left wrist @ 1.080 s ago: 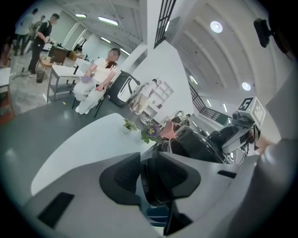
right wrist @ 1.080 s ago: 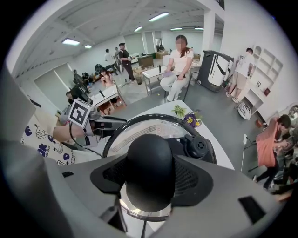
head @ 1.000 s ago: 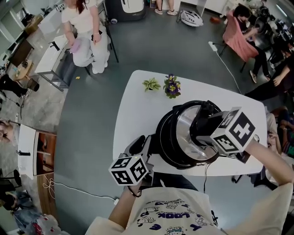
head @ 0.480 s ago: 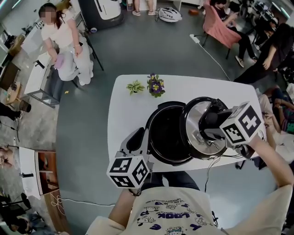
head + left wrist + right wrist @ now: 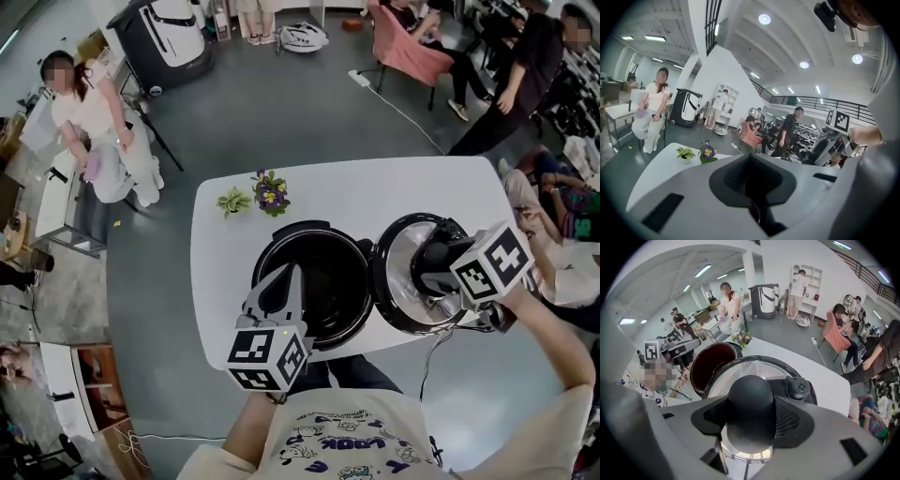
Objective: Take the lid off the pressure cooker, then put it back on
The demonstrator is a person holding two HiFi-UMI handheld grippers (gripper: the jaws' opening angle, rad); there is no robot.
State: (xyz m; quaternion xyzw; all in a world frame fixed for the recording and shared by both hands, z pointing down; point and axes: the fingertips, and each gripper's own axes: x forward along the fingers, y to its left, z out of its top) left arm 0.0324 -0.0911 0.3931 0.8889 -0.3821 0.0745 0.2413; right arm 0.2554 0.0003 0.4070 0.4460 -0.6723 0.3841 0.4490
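— Right gripper point(image 5: 751, 416): what did it have?

— It was clamped on the round black knob point(image 5: 751, 392) of the lid point(image 5: 740, 370), one jaw on each side. The jaws stood fairly wide because the knob filled the gap. The gripper pointed steeply down.

— And where was the lid?

— It was off the pressure cooker point(image 5: 314, 225). In the head view it sat just to the right of the pot, shiny top upward, over the right part of the white table point(image 5: 220, 253). The two rims were just beside each other, and I couldn't tell whether they touched. I also couldn't tell whether the lid rested on the table or hung above it. The pot's mouth stood open and dark.

— What about the left gripper point(image 5: 281, 292)?

— Its jaws had just been closing and were together, with nothing between them. In the head view it lay over the cooker's near-left rim, aimed across the table.

— Was anything else up there?

— There was a small green plant point(image 5: 232, 200) and some purple flowers point(image 5: 272, 192). They stood side by side beyond the cooker, near the table's far edge.
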